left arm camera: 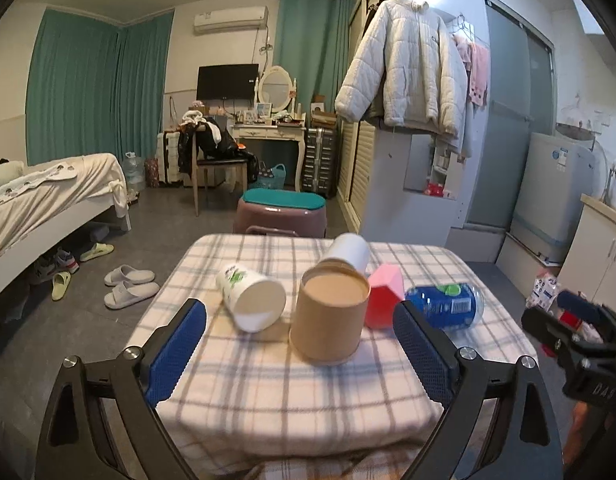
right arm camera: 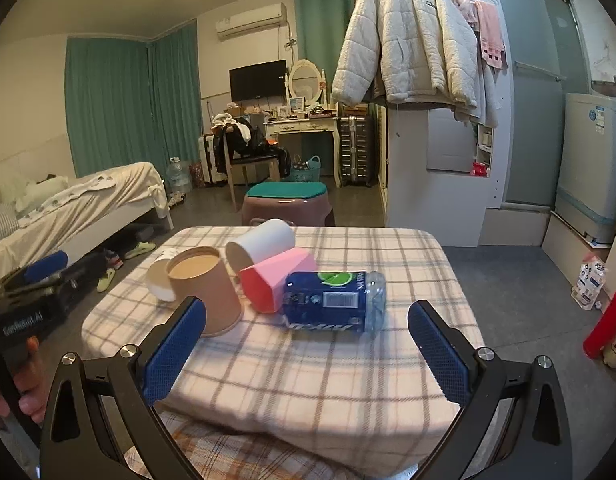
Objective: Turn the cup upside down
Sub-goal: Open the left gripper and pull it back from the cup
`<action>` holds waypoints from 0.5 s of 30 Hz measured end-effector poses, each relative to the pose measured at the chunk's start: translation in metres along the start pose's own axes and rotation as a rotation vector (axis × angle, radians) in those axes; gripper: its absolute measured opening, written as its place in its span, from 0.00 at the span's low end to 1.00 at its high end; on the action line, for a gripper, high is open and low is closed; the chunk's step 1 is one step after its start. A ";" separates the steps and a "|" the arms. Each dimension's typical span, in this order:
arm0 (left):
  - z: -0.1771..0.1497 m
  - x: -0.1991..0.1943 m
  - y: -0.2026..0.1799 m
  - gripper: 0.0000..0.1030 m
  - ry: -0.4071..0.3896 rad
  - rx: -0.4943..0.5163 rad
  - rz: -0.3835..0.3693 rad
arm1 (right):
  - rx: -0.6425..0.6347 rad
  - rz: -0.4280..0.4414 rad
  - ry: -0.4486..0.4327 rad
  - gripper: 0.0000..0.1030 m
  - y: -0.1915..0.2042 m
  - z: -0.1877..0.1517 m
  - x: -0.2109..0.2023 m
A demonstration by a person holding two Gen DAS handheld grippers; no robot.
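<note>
A brown paper cup (left arm camera: 328, 316) stands on the plaid table (left arm camera: 292, 396), its flat end up; it also shows in the right wrist view (right arm camera: 206, 292). A white printed cup (left arm camera: 250, 296) lies on its side to its left. A plain white cup (left arm camera: 346, 252) lies behind it. A pink cup (left arm camera: 384, 294) lies on its side to the right. My left gripper (left arm camera: 300, 350) is open, just short of the brown cup. My right gripper (right arm camera: 306, 354) is open and empty, in front of a blue bottle (right arm camera: 332, 300).
The blue-labelled bottle (left arm camera: 446, 304) lies on its side at the table's right. A purple stool (left arm camera: 282, 212) with a green cushion stands behind the table. A bed (left arm camera: 48, 200) is on the left, a red bottle (right arm camera: 606, 326) on the floor at the right.
</note>
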State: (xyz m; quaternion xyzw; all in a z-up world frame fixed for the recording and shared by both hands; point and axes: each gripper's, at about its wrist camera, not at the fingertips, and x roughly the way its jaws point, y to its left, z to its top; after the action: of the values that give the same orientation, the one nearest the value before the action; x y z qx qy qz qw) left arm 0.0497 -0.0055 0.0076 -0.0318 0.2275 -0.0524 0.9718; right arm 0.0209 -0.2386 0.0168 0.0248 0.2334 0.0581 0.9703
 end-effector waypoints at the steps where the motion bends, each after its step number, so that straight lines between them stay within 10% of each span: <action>1: -0.003 -0.004 0.003 0.94 -0.006 -0.005 -0.008 | -0.004 -0.002 -0.004 0.99 0.004 -0.001 -0.002; 15: -0.035 -0.022 0.036 1.00 -0.005 -0.035 0.026 | -0.011 -0.014 -0.013 1.00 0.032 -0.022 -0.001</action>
State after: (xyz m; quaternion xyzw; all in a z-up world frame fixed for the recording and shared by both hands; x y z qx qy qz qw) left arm 0.0177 0.0314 -0.0173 -0.0458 0.2261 -0.0357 0.9724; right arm 0.0064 -0.2068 0.0001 0.0182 0.2268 0.0525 0.9724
